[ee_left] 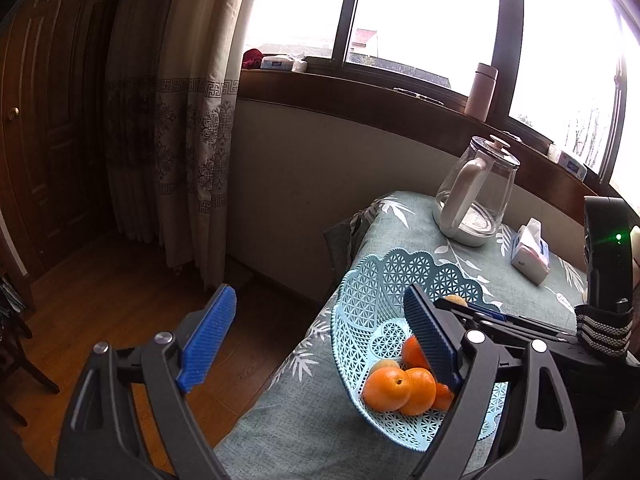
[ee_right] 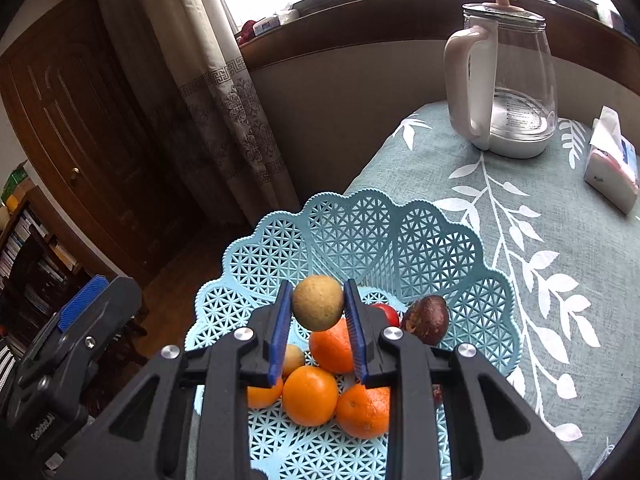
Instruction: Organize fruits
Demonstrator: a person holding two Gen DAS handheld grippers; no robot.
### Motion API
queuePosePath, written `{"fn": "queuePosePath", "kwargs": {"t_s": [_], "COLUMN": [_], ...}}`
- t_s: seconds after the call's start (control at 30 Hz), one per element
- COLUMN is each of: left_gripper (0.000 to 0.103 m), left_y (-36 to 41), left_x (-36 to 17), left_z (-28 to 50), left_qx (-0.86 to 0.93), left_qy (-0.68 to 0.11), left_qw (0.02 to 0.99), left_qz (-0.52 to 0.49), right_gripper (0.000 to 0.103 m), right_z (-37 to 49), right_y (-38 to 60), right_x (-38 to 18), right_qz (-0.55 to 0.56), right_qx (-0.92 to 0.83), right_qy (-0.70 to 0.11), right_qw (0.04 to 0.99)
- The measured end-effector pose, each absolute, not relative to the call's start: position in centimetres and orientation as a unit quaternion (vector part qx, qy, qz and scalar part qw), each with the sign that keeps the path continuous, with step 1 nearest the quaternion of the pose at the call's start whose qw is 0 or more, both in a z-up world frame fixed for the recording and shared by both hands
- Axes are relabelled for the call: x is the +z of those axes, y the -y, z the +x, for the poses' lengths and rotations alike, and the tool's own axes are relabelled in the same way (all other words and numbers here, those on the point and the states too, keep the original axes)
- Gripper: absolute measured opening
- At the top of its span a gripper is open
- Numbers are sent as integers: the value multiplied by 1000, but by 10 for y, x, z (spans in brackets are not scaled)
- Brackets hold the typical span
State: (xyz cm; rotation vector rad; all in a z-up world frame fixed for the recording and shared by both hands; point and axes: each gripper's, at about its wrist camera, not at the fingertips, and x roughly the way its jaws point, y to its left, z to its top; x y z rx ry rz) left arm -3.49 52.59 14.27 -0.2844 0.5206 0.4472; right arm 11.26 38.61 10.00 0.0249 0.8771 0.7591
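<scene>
I see one table (ee_right: 520,264) with one glass kettle (ee_right: 516,80) and one blue lattice basket (ee_right: 352,232). The basket holds four oranges (ee_right: 310,396), one dark purple fruit (ee_right: 428,318), one red fruit (ee_right: 386,312) and one pale fruit (ee_right: 294,358). My right gripper (ee_right: 318,308) is clamped on a tan round fruit (ee_right: 318,307) above the basket. My left gripper (ee_left: 320,340) hangs beside the basket, fingers apart, holding nothing.
</scene>
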Motion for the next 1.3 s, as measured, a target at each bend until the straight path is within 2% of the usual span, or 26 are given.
{"fn": "queuePosePath", "kwargs": {"t_s": [0.33, 0.47, 0.57, 0.7, 1.03, 1.17, 1.27, 1.3], "left_gripper": [87, 92, 92, 92, 93, 99, 99, 100], "left_y": [-525, -523, -521, -519, -521, -518, -513, -512], "left_x": [146, 147, 148, 149, 150, 150, 150, 150], "left_z": [-38, -37, -37, -38, -38, -36, -35, -35], "left_qx": [215, 214, 209, 207, 207, 202, 197, 195], "left_qy": [-250, -248, -248, -246, -245, -246, -248, -248], "left_qw": [933, 934, 936, 937, 937, 938, 939, 940], "left_qz": [-142, -140, -138, -136, -139, -136, -133, -131], "right_gripper": [27, 28, 29, 36, 37, 38, 47, 54], "right_z": [112, 110, 110, 109, 106, 106, 102, 100], "right_y": [-394, -388, -383, -376, -353, -336, -324, -319], "right_x": [97, 99, 100, 102, 99, 98, 98, 99], "right_qz": [8, 12, 16, 24, 35, 45, 45, 42], "right_qx": [359, 353, 349, 344, 325, 312, 299, 292], "right_qy": [-415, -413, -411, -411, -416, -416, -409, -405], "right_qw": [836, 840, 842, 844, 849, 853, 861, 865]}}
